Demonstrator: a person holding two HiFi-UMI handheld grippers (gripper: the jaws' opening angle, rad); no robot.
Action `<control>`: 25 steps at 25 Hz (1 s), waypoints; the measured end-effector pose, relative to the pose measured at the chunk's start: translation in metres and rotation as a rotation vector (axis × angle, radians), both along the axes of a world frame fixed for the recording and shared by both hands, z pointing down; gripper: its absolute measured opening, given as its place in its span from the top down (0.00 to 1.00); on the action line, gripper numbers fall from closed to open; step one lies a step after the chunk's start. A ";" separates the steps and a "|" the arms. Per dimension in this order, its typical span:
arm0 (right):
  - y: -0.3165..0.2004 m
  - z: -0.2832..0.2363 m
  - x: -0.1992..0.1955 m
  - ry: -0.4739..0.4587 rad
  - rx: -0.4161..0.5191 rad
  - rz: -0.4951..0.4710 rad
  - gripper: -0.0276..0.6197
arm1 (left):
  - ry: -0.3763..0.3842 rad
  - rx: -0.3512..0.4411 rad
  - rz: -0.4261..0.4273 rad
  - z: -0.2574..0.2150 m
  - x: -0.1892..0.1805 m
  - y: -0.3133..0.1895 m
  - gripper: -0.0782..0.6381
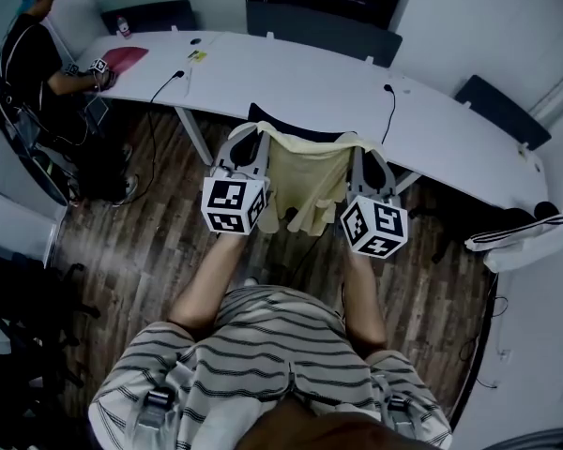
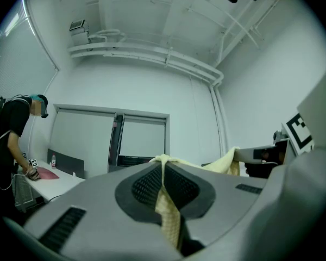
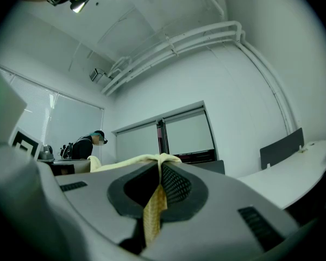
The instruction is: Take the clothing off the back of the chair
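A pale yellow garment [image 1: 308, 181] hangs spread between my two grippers, in front of a dark chair back [image 1: 280, 123] that shows just behind its top edge. My left gripper [image 1: 260, 137] is shut on the garment's left top corner, and the cloth [image 2: 164, 200] runs pinched between its jaws. My right gripper [image 1: 360, 144] is shut on the right top corner, with a strip of the cloth [image 3: 153, 208] clamped between its jaws. Both grippers point level towards the table. The lower part of the garment hangs loose between my forearms.
A long white table [image 1: 319, 82] with cables curves behind the chair. A person [image 1: 33, 59] works at its far left end beside a red item [image 1: 122, 57]. Dark chairs [image 1: 502, 111] stand along the wall. A white bag [image 1: 521, 237] lies at the right. Wood floor lies underfoot.
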State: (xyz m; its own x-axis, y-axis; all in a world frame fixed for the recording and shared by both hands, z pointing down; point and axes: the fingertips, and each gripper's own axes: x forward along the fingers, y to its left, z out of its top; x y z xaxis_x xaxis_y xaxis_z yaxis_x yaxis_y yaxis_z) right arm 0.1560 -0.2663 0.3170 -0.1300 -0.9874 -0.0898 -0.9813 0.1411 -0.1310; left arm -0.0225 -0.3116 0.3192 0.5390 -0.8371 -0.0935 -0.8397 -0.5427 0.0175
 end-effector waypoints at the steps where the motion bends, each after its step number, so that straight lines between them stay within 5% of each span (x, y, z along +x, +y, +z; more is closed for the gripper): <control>1: 0.003 0.001 0.001 0.000 -0.001 0.000 0.92 | -0.001 -0.001 0.001 0.001 0.001 0.003 0.85; 25: 0.046 0.043 0.013 -0.012 -0.069 0.014 0.92 | -0.014 -0.068 0.029 0.045 0.020 0.054 0.85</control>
